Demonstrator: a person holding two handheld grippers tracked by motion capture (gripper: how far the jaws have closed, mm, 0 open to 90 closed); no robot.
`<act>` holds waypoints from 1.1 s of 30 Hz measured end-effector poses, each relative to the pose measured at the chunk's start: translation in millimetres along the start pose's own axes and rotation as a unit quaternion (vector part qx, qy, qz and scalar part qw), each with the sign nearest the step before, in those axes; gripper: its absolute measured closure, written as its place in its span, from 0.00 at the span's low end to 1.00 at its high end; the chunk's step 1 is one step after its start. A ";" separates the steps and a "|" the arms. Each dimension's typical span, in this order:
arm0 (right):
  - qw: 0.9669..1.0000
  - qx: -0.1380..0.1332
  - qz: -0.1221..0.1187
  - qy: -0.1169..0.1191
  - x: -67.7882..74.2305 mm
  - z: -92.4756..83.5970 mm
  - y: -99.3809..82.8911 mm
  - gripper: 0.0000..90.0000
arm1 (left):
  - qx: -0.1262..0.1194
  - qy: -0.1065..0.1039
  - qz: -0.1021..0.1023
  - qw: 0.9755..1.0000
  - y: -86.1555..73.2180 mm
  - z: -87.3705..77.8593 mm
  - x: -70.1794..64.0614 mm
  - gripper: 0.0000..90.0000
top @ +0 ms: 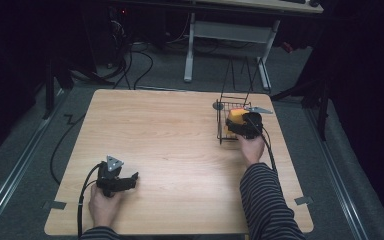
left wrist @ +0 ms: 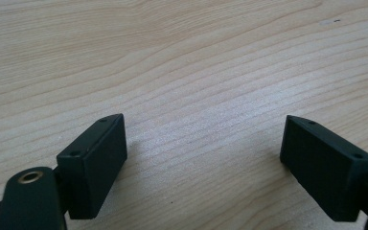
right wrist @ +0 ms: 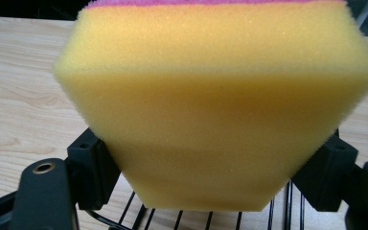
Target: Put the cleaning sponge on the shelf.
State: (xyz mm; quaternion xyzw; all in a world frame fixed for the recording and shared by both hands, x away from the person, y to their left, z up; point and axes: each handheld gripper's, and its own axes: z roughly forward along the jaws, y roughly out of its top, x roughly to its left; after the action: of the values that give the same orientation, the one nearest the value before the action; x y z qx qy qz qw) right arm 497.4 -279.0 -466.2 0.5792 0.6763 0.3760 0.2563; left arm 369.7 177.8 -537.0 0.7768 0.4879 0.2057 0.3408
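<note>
Dim room, wooden table (top: pixel 180 145) lit. Right gripper (top: pixel 241 125) at far right, jaws clamped on yellow sponge (right wrist: pixel 215 105), pink layer on top; sponge pinched, held over black wire rack (top: pixel 228 131). Left gripper (top: pixel 130 179) near front left, jaws spread wide, nothing between, resting low over bare wood

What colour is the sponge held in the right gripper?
Yellow, with a thin pink layer along its top edge; the sponge shows best in the right gripper view.
</note>
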 end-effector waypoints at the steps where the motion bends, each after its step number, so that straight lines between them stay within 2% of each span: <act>1: 1.000 0.003 0.000 -0.002 -0.3 1.3 -0.7 0.25 | 0.000 0.000 0.000 1.000 0.0 0.0 -0.1 0.19; 12: 1.000 0.008 -0.012 -0.007 3.3 3.4 -2.2 0.24 | 0.000 0.001 0.000 1.000 0.0 0.0 -0.2 0.19; 22: 1.000 0.011 -0.012 -0.006 2.9 2.8 -2.0 0.23 | 0.000 0.001 0.000 1.000 -0.1 -0.1 -0.3 0.19; 25: 1.000 0.014 -0.005 -0.002 2.6 3.5 -2.3 0.21 | 0.000 0.001 0.000 1.000 -0.1 -0.1 -0.3 0.19; 33: 1.000 0.025 -0.007 0.002 2.3 5.6 -3.9 0.17 | 0.000 0.001 0.000 1.000 -0.1 -0.1 -0.3 0.19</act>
State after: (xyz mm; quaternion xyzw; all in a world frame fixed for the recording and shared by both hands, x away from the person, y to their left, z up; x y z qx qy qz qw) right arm 499.0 -275.6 -472.4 0.5801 0.6898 0.3585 0.2432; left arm 369.4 177.6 -537.0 0.7770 0.4879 0.2062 0.3402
